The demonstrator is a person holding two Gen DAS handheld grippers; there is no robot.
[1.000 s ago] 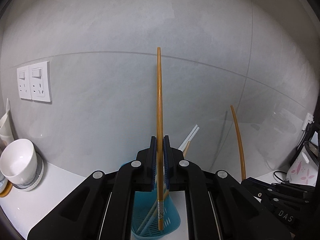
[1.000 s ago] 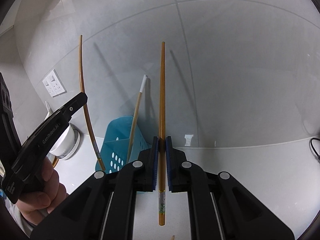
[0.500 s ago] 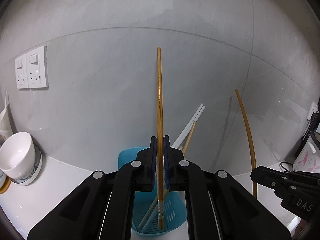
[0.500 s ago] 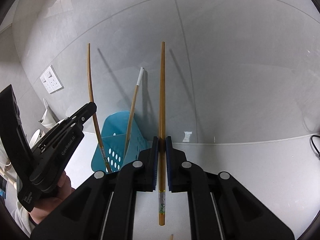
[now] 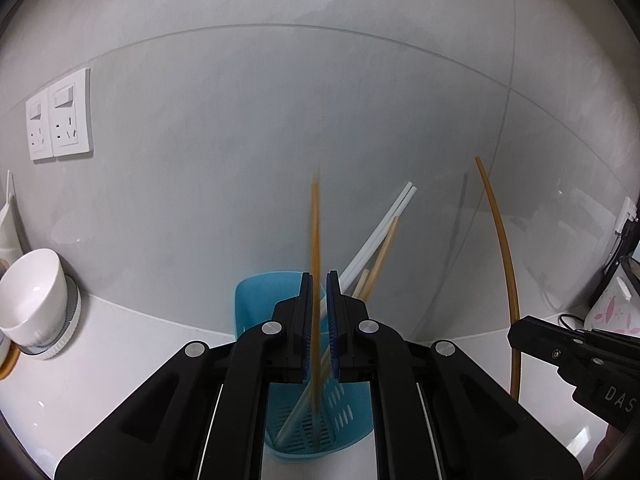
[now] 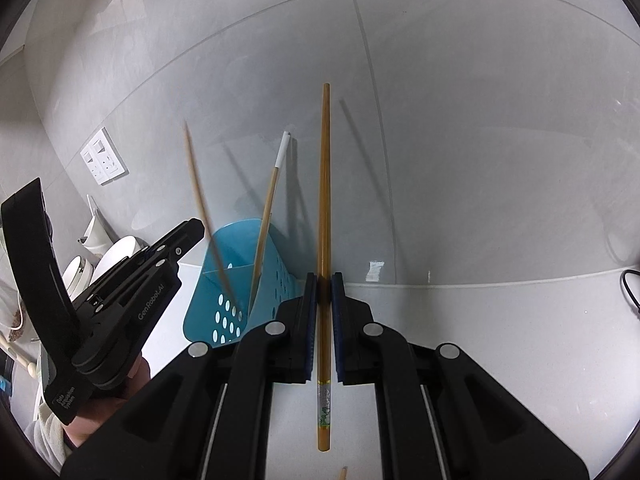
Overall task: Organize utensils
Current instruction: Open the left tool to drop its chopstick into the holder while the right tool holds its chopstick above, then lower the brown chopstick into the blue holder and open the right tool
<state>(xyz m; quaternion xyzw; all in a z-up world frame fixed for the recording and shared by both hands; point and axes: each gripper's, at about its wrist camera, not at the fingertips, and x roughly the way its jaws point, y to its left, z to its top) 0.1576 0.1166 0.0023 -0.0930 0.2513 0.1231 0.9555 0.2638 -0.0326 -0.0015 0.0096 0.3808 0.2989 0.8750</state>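
A blue perforated utensil holder point(image 5: 256, 300) stands against the wall and holds several chopsticks, white point(image 5: 384, 216) and wooden. My left gripper point(image 5: 319, 280) is right above it with its jaws slightly apart. A brown chopstick point(image 5: 315, 240), blurred, is dropping between them into the holder. The holder point(image 6: 224, 312) and the falling chopstick point(image 6: 200, 196) also show in the right wrist view. My right gripper point(image 6: 324, 280) is shut on a second brown chopstick point(image 6: 325, 200), held upright to the right of the holder.
A white cup point(image 5: 32, 292) on a round coaster stands at the left, below wall sockets point(image 5: 60, 120). A floral kettle point(image 5: 612, 304) with a cable is at the far right. The tiled wall is close behind the holder.
My left gripper has opened slightly and let go of its chopstick, which has slid down into the blue holder. My right gripper still holds its chopstick, a little closer to the holder.
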